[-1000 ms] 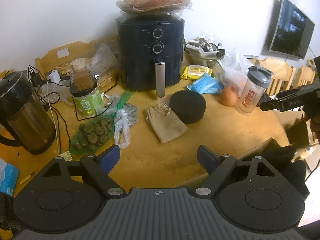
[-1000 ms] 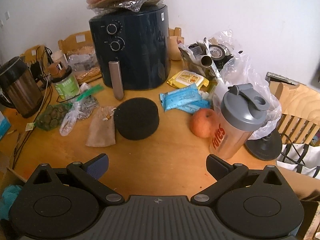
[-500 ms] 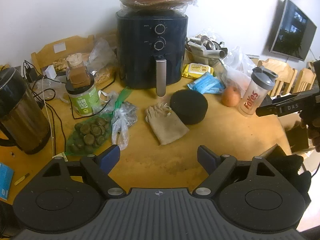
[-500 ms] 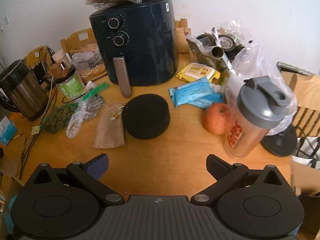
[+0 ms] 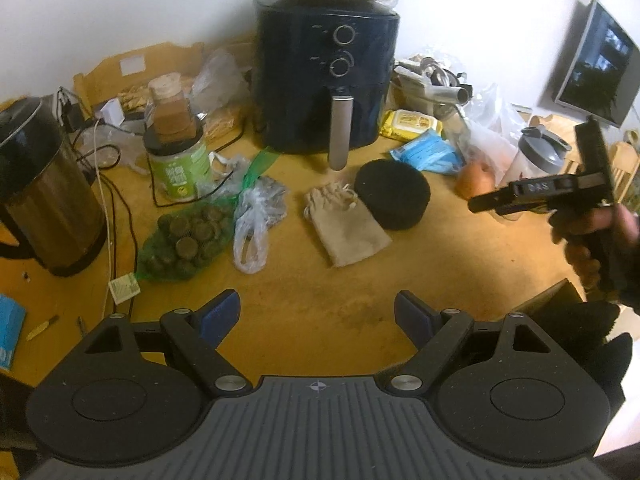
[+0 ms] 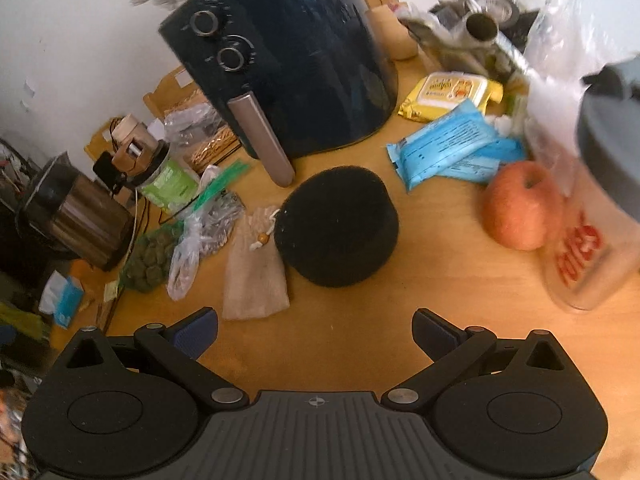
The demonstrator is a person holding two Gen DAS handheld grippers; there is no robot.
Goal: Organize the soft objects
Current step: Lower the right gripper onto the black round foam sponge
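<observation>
While both of your hand-held grippers hang over the surface (image 6: 420, 280) with fingers spread and empty, left (image 5: 318, 310) and right (image 6: 316, 326), the black sponge (image 6: 338, 226) sits just in front of the air fryer (image 6: 288, 52), touching the burlap pouch (image 6: 254, 272). An apple (image 6: 520, 210) lies near the shaker (image 6: 592, 240).

wooden table (image 6: 360, 332) | black sponge (image 6: 338, 226) | burlap pouch (image 6: 254, 276) | apple (image 6: 520, 204) | air fryer (image 6: 296, 60)
</observation>
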